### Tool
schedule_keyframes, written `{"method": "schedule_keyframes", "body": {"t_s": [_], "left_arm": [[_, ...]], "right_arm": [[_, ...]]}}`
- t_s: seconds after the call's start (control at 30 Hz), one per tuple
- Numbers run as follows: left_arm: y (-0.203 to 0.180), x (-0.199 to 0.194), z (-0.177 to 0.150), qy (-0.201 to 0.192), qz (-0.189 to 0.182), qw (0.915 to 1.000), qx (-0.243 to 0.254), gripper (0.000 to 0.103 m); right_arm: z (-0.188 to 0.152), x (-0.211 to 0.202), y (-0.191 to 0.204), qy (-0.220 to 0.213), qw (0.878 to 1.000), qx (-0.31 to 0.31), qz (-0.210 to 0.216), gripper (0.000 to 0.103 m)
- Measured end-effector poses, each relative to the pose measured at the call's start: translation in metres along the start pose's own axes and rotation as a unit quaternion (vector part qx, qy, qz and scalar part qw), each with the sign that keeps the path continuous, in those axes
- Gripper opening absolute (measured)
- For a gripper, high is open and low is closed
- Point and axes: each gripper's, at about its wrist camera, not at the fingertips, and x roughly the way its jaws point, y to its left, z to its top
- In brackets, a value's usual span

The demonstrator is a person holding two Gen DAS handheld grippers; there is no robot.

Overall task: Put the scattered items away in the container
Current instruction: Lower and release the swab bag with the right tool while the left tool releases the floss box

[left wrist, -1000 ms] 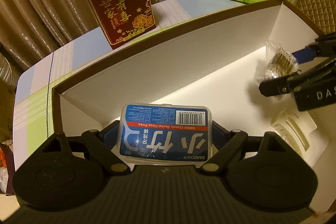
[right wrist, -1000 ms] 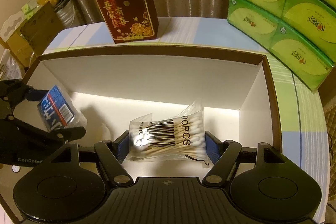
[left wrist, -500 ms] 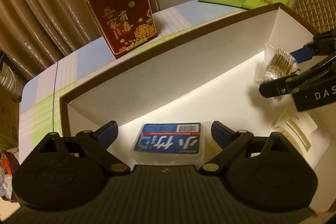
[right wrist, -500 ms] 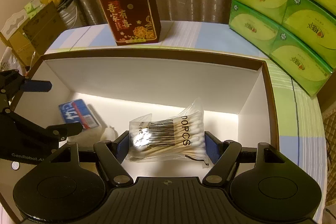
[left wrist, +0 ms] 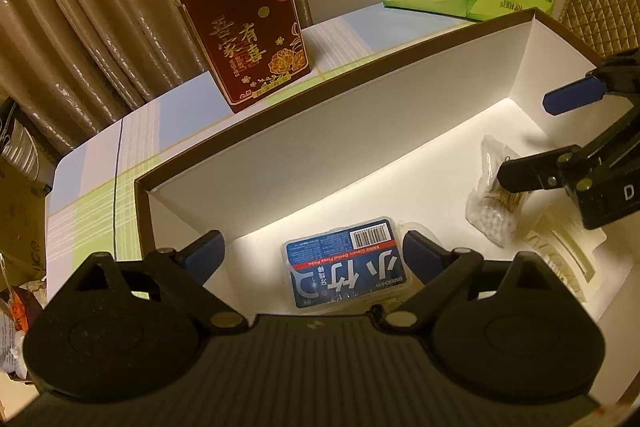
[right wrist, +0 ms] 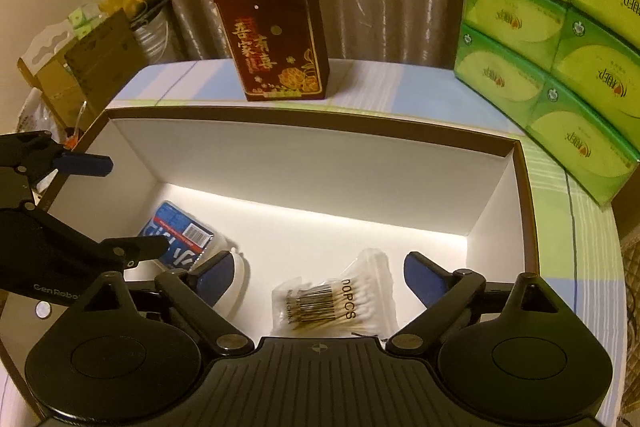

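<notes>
Lying loose in the container (left wrist: pixel 360 131), floss case (left wrist: pixel 346 263) and swab bag (right wrist: pixel 332 303) (both jaws wide, empty).

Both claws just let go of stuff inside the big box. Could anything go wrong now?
Maybe. The left gripper and right gripper hang open, low inside the box, so lifting out carelessly might clip a wall. The floss pick case and cotton swab bag lie right under the fingers and could get nudged or snagged.

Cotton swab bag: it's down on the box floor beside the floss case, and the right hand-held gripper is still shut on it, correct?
Not quite. The right hand-held gripper is open, per the right wrist view; the cotton swab bag lies free on the box floor, beside the floss case.
</notes>
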Motion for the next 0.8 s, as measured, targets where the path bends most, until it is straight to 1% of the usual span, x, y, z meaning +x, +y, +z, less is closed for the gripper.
{"method": "schedule_keyframes", "body": {"t_s": [0.47,0.8], "left_arm": [[-0.003,-0.017,-0.007,-0.01,0.0,1.0,-0.001,0.096],[-0.006,-0.045,-0.007,-0.035,-0.004,0.9993,-0.01,0.096]], "right_arm": [[-0.006,-0.015,0.006,-0.003,1.0,-0.01,-0.005,0.091],[-0.01,-0.032,0.009,-0.015,1.0,-0.011,-0.012,0.092]]}}
